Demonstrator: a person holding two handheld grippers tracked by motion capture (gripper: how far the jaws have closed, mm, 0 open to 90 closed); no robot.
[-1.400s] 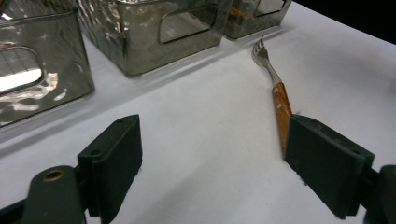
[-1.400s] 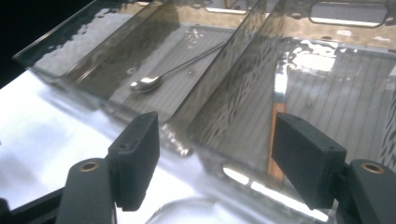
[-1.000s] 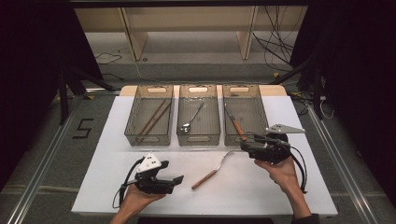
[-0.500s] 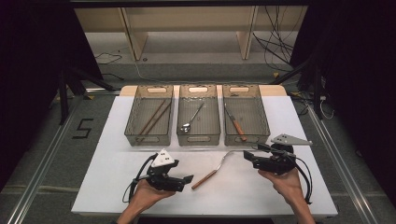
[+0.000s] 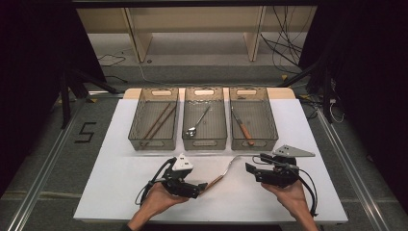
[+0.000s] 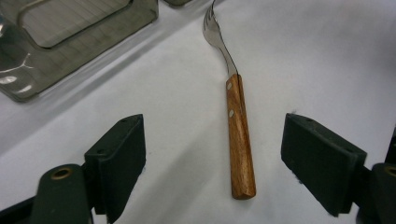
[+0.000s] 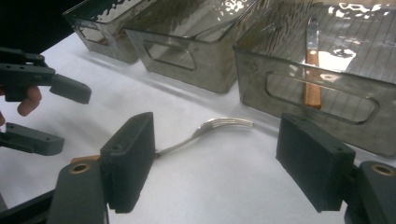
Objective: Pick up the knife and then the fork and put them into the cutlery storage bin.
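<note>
Both tongs gaping; left tongs (image 6: 212, 172) straddle fork (image 6: 239, 140) handle.

A fork (image 6: 236, 116) with a wooden handle lies on the white table (image 6: 327, 60), its tines pointing away. The left gripper (image 6: 212, 163) stands spread wide, one jaw on each side of the handle's near end, neither touching it. A tinted bin (image 6: 70, 42) sits beyond the fork's left.

Three bins (image 5: 204, 120) sit side by side at 12 o'clock on the surface (image 5: 120, 168); a fork (image 5: 223, 172) lies before them, between both tongs.
</note>
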